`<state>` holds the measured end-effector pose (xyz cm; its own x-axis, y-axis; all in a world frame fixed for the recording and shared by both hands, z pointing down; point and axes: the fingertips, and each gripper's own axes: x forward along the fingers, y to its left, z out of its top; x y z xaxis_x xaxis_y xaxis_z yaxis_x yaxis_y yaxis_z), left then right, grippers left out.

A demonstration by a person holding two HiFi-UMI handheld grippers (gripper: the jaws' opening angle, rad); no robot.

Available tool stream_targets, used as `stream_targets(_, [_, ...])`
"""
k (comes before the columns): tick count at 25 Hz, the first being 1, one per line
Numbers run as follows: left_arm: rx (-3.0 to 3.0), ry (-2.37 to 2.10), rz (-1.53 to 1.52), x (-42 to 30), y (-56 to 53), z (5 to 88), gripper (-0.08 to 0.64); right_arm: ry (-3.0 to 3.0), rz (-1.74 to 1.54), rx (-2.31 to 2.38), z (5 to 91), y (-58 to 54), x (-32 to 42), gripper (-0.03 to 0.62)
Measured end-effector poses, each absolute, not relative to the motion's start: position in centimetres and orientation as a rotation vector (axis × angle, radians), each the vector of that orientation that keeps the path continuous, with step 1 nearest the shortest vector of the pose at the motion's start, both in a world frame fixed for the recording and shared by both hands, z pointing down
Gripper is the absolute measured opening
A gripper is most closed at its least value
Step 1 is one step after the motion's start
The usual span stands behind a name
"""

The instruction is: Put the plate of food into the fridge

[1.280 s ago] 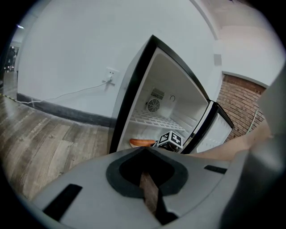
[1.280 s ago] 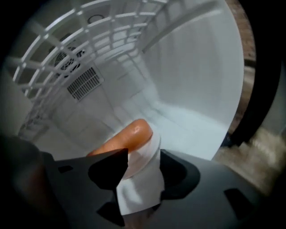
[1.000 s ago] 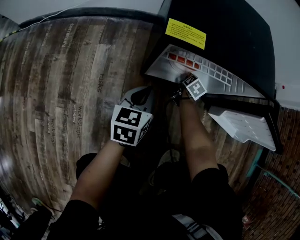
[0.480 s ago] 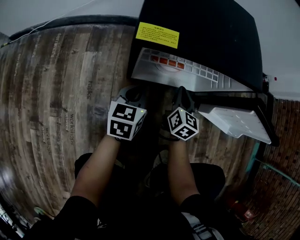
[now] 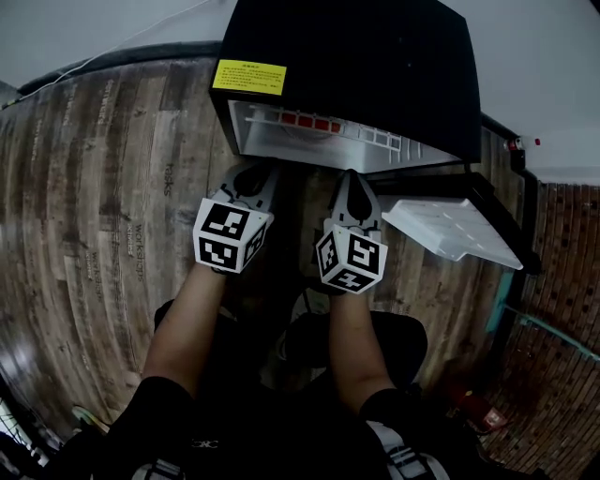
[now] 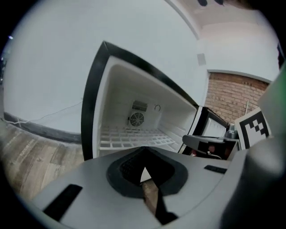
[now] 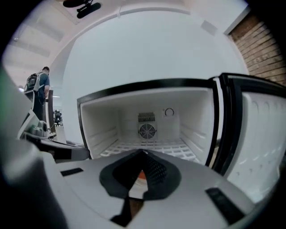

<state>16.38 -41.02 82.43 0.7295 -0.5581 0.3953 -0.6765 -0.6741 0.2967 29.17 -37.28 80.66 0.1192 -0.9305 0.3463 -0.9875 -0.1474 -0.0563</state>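
Note:
A black mini fridge [image 5: 347, 56] stands open on the wood floor, its white wire shelf [image 5: 328, 141] facing me. Small red bits [image 5: 305, 120] show along the shelf's back; I cannot tell what they are. My left gripper [image 5: 251, 176] and right gripper [image 5: 352, 180] hover side by side just outside the opening, both shut and holding nothing. In the right gripper view the jaws [image 7: 143, 154] meet at the tips, and behind them a scrap of orange and white [image 7: 139, 176] shows low in the fridge. The left gripper [image 6: 144, 152] points at the bare shelf [image 6: 134, 136].
The fridge door [image 5: 450, 230] hangs open to the right, its white inner tray facing up. A brick wall [image 5: 553, 281] lies beyond it. A white wall [image 5: 94, 28] runs behind the fridge. A person with a backpack [image 7: 38, 85] stands far off at the left.
The right gripper has drawn back out of the fridge, where it reached to the shelf, and now sits beside the left gripper. The left gripper barely moved.

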Motion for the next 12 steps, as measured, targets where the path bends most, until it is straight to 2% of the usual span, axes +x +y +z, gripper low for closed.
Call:
stream_targets(5, [2.440, -0.982, 0.441, 15.4, -38.6, 73.2, -0.005, -1.897, 0.398, 2.144, 69.8, -36.5, 28.4, 0.012])
stream_targets(12, [2.460, -0.913, 0.454, 15.5, -36.0, 52.9, -0.005, -1.919, 0.425, 2.161, 50.3, -34.7, 26.5, 0.012])
